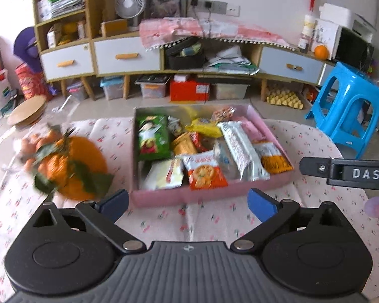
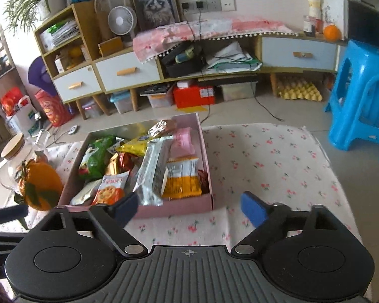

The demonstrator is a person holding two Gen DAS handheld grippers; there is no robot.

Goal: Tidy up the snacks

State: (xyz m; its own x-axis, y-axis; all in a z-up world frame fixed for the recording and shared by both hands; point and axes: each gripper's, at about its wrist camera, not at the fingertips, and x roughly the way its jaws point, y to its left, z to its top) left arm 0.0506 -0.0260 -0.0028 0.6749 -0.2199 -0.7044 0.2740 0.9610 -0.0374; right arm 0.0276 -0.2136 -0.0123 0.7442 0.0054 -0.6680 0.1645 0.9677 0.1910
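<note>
**Both grippers spread wide over a filled snack box**

The pink box (image 1: 161, 198) sits on a table under a cherry-print cloth (image 2: 265, 156), and it is packed with snacks; a green chip bag (image 1: 152, 137) lies at its far left, a yellow packet (image 1: 206, 126) toward the back, a long silver-white pack (image 1: 242, 151) runs front to back right of centre, an orange-and-white pouch (image 1: 274, 157) lies against the right wall, and a red-and-white cracker packet (image 1: 206, 173) rests against the near wall — all inside the box, overlapping one another.

The left gripper (image 1: 188, 202) hangs just short of the box's near wall; its blue pads (image 1: 261, 203) stand far apart, with nothing between them but cloth and the box's edge. The right gripper (image 2: 188, 207) is likewise spread wide and empty; its left pad shows in front of the box's near right corner (whether it touches the wall cannot be told), its right pad over bare cloth.

Left of the box lies a cluster of oranges with leaves (image 1: 70, 169), blurred in the left view; behind them in the right view stands a glass jar with a wooden lid (image 2: 11, 156). Beyond the table a blue plastic stool (image 1: 346, 111) stands on the floor — near the low cabinet (image 1: 128, 58) along the wall.
</note>
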